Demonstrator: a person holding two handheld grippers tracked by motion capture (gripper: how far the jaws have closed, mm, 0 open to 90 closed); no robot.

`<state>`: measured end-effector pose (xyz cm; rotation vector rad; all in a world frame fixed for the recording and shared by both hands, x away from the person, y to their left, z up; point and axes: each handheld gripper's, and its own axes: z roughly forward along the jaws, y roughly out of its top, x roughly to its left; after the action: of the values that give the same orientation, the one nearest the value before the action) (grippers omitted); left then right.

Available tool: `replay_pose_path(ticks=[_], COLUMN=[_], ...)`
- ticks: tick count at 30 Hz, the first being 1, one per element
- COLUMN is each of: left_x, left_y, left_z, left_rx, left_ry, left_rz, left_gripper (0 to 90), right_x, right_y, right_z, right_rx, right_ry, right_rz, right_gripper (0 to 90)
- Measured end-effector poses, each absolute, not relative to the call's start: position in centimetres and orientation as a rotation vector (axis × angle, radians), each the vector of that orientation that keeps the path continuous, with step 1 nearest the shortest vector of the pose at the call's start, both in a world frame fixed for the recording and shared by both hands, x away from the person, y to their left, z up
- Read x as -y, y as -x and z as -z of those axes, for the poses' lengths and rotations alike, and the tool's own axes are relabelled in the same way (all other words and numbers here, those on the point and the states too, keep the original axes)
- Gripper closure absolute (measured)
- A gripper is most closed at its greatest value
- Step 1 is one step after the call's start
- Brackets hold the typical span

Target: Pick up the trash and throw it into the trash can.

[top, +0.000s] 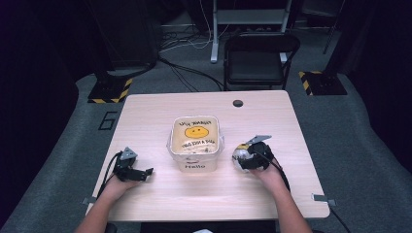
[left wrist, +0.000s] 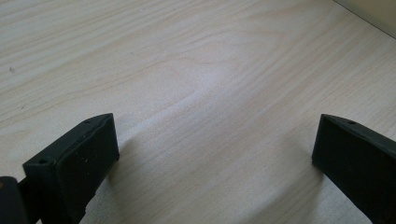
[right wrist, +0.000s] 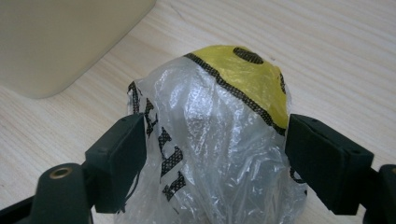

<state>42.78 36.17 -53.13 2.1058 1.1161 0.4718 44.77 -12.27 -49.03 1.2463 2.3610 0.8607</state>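
Note:
A crumpled clear plastic bag (right wrist: 219,107) with a yellow smiley print and black lettering lies on the wooden table (top: 160,116), right of a white bin (top: 214,160). My right gripper (right wrist: 215,135) straddles the plastic bag (top: 238,152), with a jaw pressed against each side of it. The bin is lined with a similar smiley bag and has "Hello" written on its front. My left gripper (top: 147,172) rests on the table left of the bin. In the left gripper view, the left gripper (left wrist: 215,135) is open wide with bare wood between its jaws.
A dark round grommet (top: 237,103) sits near the table's far edge. Behind the table stands a black folding chair (top: 260,58), with cables on the grey floor. The bin's pale wall (right wrist: 60,42) is close, beyond the right gripper's left jaw.

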Motion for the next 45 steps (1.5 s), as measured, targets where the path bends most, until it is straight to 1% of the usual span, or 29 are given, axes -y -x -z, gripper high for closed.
replay_pose_path(ticks=[4,9,10,11,14,15,17,21,27,38,45], left_x=[-36.2,-36.2,-36.2,-36.2,-36.2,-36.2,-36.2,-36.2,-36.2,-36.2,-36.2], left_y=[-42.8,-42.8,-42.8,-42.8,-42.8,-42.8,-42.8,-42.8,-42.8,-42.8,-42.8], left_z=[53.1,53.1,53.1,53.1,53.1,53.1,53.1,53.1,53.1,53.1,53.1], left_rx=[-1.117,-1.116,-1.116,-1.116,-1.116,-1.116,-1.116,-1.116,-1.116,-1.116,-1.116], left_ry=[-2.107,-2.106,-2.106,-2.107,-2.107,-2.107,-2.106,-2.106,-2.106,-2.106,-2.107], left_rz=[-0.47,-0.472,-0.472,-0.471,-0.472,-0.472,-0.472,-0.472,-0.472,-0.472,-0.472], left_gripper=[0.2,0.3,0.3,0.3,0.3,0.3,0.3,0.3,0.3,0.3,0.3], right_x=[12.2,12.1,12.1,12.0,11.9,11.8,11.7,11.6,12.0,12.5,12.4], right_y=[-44.8,-44.6,-44.6,-44.6,-44.4,-44.3,-44.2,-44.0,-44.0,-44.1,-44.1], right_z=[49.3,49.7,49.7,49.8,49.8,49.8,49.8,49.6,48.9,47.2,45.2], right_rx=[-2.369,-2.385,-2.385,-2.386,-2.397,-2.4,-2.399,-2.403,-2.392,-2.403,-2.417], right_ry=[-1.242,-1.22,-1.22,-1.211,-1.195,-1.168,-1.153,-1.154,-1.18,-1.193,-1.172], right_rz=[-0.844,-0.828,-0.828,-0.822,-0.825,-0.816,-0.809,-0.821,-0.86,-0.89,-0.906], right_gripper=[22.0,30.7,30.7,32.5,40.6,46.8,52.9,59.3,61.9,62.3,62.2])
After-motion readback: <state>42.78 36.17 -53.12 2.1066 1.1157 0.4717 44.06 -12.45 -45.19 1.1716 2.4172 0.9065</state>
